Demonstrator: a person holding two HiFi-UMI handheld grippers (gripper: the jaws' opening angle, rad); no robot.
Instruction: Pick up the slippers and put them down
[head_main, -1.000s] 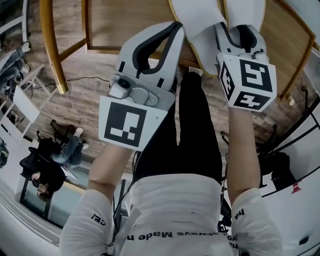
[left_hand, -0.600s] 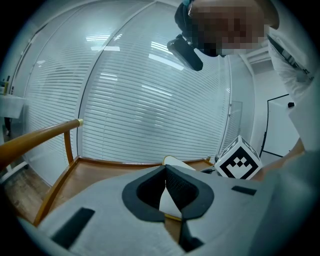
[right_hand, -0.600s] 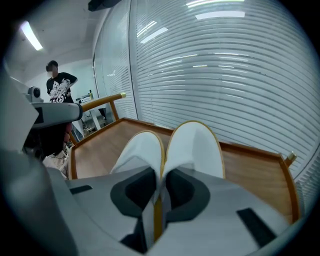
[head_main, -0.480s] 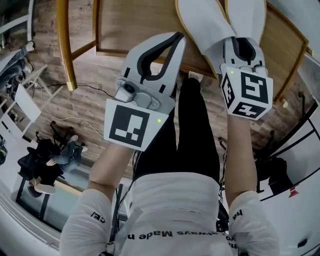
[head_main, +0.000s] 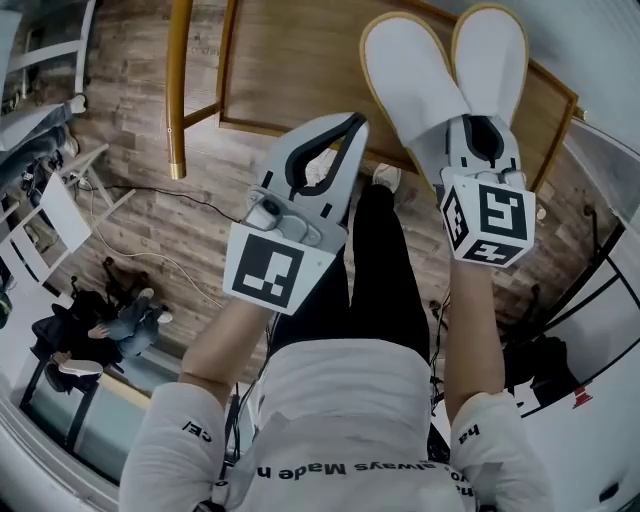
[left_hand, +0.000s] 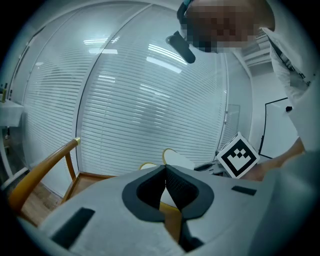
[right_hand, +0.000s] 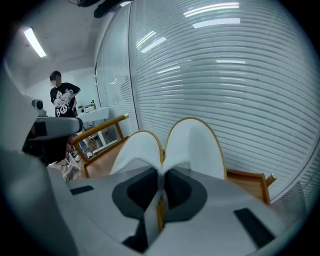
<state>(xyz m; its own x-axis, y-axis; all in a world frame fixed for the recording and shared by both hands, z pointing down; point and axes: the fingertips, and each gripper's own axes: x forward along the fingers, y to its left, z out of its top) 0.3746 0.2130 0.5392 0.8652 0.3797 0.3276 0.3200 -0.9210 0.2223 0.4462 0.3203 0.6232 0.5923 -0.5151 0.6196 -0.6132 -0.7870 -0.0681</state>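
Observation:
Two white slippers with tan edging (head_main: 405, 70) (head_main: 490, 45) stick out side by side past my right gripper (head_main: 480, 125), above the wooden table (head_main: 290, 60). Its jaws have just been closing and now pinch the two inner heel edges together; in the right gripper view both slippers (right_hand: 192, 142) (right_hand: 137, 150) fan out beyond the jaws of the right gripper (right_hand: 161, 172). My left gripper (head_main: 352, 122) hangs to their left over the table's near edge, shut with nothing in it; in the left gripper view the pads of that gripper (left_hand: 165, 172) meet.
A wooden chair rail (head_main: 178, 80) stands left of the table, also the chair (left_hand: 45, 162). White blinds (left_hand: 125, 100) close off the far side. People sit on the floor at left (head_main: 110, 320); another person stands far off (right_hand: 62, 100).
The right gripper has gone from open around the slippers' heels to shut on them and has lifted them. Both grippers have risen; the left stayed shut and empty.

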